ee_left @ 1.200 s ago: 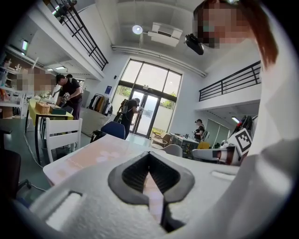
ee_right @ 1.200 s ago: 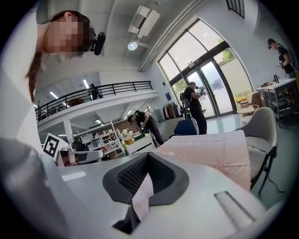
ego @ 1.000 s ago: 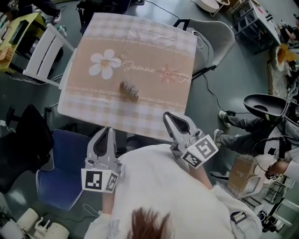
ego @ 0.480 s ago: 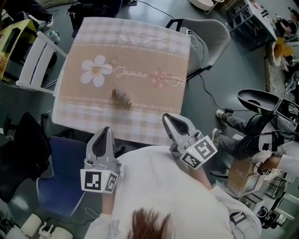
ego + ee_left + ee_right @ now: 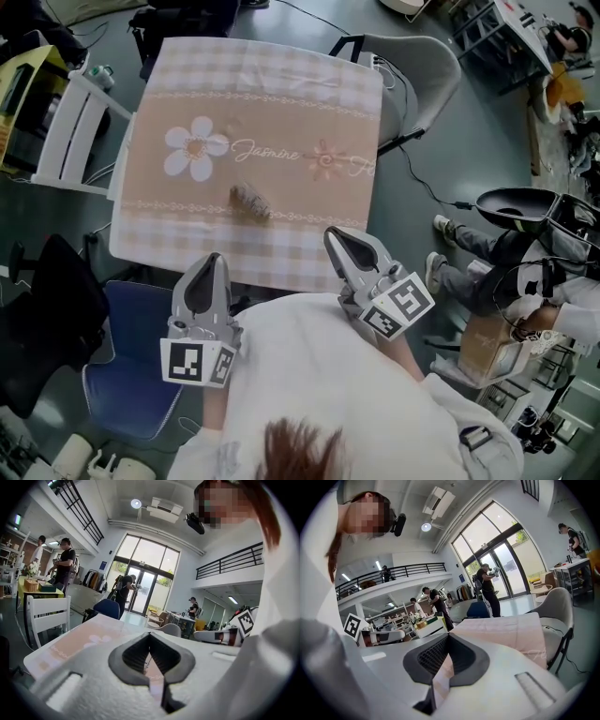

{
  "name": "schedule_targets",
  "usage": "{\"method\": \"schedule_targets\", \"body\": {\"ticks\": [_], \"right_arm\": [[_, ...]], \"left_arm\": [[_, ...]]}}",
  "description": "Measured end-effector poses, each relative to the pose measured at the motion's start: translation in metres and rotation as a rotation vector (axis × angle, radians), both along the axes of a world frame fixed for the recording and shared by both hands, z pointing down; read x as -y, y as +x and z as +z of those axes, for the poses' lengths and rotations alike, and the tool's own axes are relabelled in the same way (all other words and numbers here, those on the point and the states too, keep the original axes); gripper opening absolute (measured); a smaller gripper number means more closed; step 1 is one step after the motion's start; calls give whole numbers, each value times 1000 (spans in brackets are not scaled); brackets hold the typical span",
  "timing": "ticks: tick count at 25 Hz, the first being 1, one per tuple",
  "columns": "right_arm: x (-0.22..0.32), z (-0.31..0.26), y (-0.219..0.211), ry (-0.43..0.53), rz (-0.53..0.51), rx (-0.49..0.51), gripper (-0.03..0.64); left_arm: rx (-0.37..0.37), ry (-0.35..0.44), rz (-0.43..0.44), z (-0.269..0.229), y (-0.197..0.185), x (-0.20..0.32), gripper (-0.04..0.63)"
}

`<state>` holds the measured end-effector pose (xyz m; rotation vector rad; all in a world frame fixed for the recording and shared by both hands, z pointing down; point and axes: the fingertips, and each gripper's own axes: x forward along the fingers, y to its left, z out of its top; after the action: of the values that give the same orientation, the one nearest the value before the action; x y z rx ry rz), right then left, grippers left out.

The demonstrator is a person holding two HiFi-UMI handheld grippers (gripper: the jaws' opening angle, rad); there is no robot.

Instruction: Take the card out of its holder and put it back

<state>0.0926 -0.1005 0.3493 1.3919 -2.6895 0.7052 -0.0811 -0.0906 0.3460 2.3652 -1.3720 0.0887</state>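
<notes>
A small, mottled grey-brown card holder [image 5: 249, 200] lies on the table's pink checked cloth [image 5: 281, 103], just below the white flower print. Any card in it is too small to make out. Both grippers hover at the table's near edge, short of the holder. My left gripper [image 5: 212, 258] is to its lower left and my right gripper [image 5: 334, 234] to its lower right. In the left gripper view the left gripper [image 5: 150, 634] has its tips together with nothing held. In the right gripper view the right gripper [image 5: 449, 635] is likewise shut and empty.
Around the table stand a white slatted chair [image 5: 70, 127] on the left, a blue chair [image 5: 131, 347] at the near left corner and a grey chair [image 5: 422, 75] at the far right. A seated person [image 5: 506, 253] is to the right. Cables run across the floor.
The table and holder sit slightly lower and further left in the head view, a bit nearer the gripper tips. Both grippers keep their jaws shut.
</notes>
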Motion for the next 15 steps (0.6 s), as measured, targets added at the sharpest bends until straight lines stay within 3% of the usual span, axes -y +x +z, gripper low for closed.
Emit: {"method": "schedule_targets", "body": {"ticks": [15], "right_arm": [[7,-4,-27,15,0,-4,-3]], "left_arm": [[2,9,6,-2,-23,2,0]]}}
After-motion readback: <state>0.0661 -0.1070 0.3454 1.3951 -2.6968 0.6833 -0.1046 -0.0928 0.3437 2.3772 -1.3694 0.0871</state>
